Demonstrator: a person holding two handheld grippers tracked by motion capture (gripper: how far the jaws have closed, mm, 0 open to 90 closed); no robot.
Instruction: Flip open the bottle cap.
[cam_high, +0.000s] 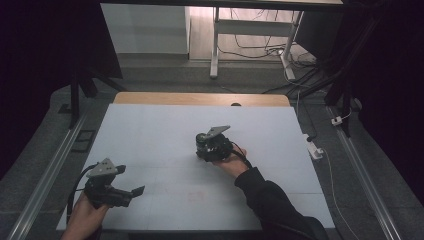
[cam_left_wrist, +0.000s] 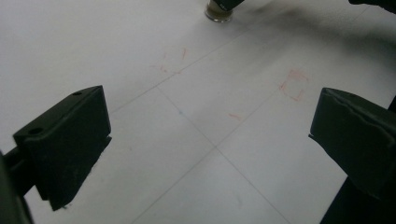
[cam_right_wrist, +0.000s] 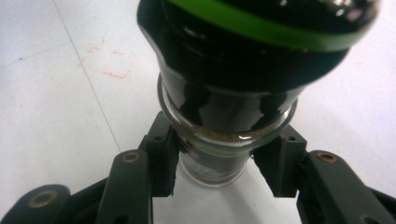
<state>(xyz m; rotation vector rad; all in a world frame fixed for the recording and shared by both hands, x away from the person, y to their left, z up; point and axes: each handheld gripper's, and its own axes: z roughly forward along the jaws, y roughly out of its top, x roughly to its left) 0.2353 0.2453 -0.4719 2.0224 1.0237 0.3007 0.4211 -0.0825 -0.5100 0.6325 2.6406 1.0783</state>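
Right tongs (cam_right_wrist: 217, 175) closed on a glass spice grinder (cam_right_wrist: 219, 140): both black pads press the clear glass body from either side, low down, where a layer of tan grains sits inside. In the right gripper view the grinder's glossy black head with its green band looms toward the camera above the glass. In the high view the right tongs (cam_high: 204, 149) sit near the middle of the white desk (cam_high: 150, 135), a hand cupped under the gripper body and a dark sleeve running back toward the bottom edge; the grinder itself is too hidden there by the gripper to make out. Left tongs (cam_left_wrist: 210, 140) stand wide open with nothing between them; bare desk surface shows in the gap, crossed by thin seam lines and faint red pen marks (cam_left_wrist: 293, 85). In the high view the left tongs (cam_high: 136, 192) are near the desk's front left corner, well apart from the right tongs and pointing across toward them. At the top edge of the left gripper view the grinder's glass base (cam_left_wrist: 218, 13) stands on the desk surface, far off.
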